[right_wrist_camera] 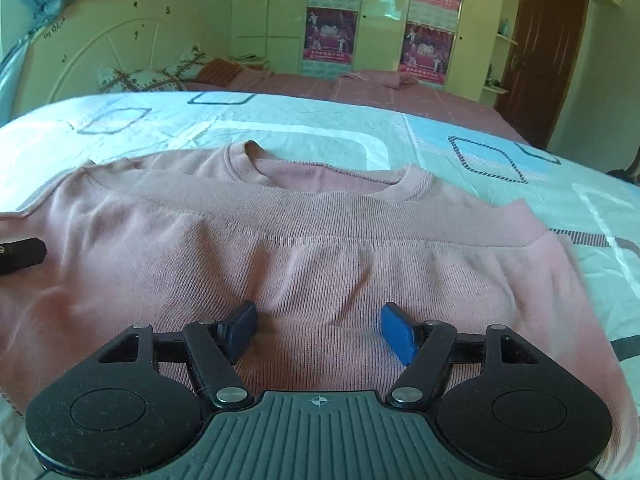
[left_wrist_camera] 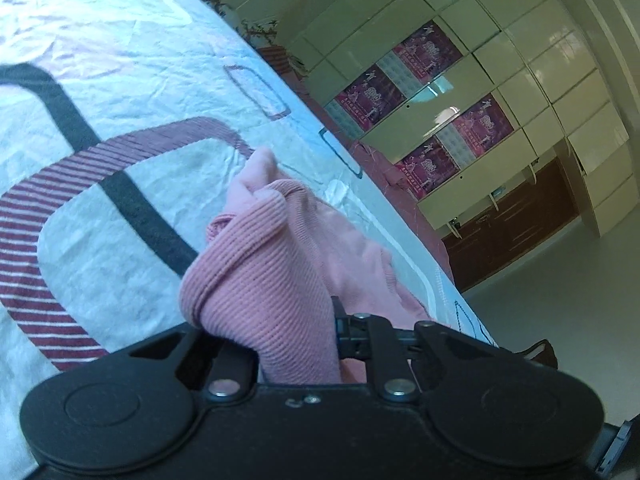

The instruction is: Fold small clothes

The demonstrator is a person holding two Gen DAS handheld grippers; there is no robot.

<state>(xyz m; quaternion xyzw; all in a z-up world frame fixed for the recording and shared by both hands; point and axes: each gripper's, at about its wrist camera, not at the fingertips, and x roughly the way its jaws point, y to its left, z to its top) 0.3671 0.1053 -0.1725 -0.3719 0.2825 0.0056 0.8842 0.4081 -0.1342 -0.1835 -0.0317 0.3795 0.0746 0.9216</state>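
Observation:
A pink knit sweater (right_wrist_camera: 280, 240) lies spread flat on the patterned bed sheet (right_wrist_camera: 500, 148), with its round collar (right_wrist_camera: 332, 178) toward the far side. My right gripper (right_wrist_camera: 320, 332) hovers over the sweater's lower middle. It is open, with its blue pads (right_wrist_camera: 398, 336) wide apart and only flat fabric beneath. In the left wrist view, my left gripper (left_wrist_camera: 296, 320) is shut on a bunched, ribbed edge of the sweater (left_wrist_camera: 256, 272), which rises out of the jaws and hides the fingertips. A black gripper part (right_wrist_camera: 20, 256) shows at the sweater's left edge.
The sheet (left_wrist_camera: 120, 128) carries striped and dark rounded shapes. Beyond it lie a pink blanket (right_wrist_camera: 380, 88), pillows (right_wrist_camera: 152, 76) and a white headboard (right_wrist_camera: 100, 36). Wardrobes with posters (right_wrist_camera: 332, 36) and a brown door (right_wrist_camera: 540, 52) line the far wall.

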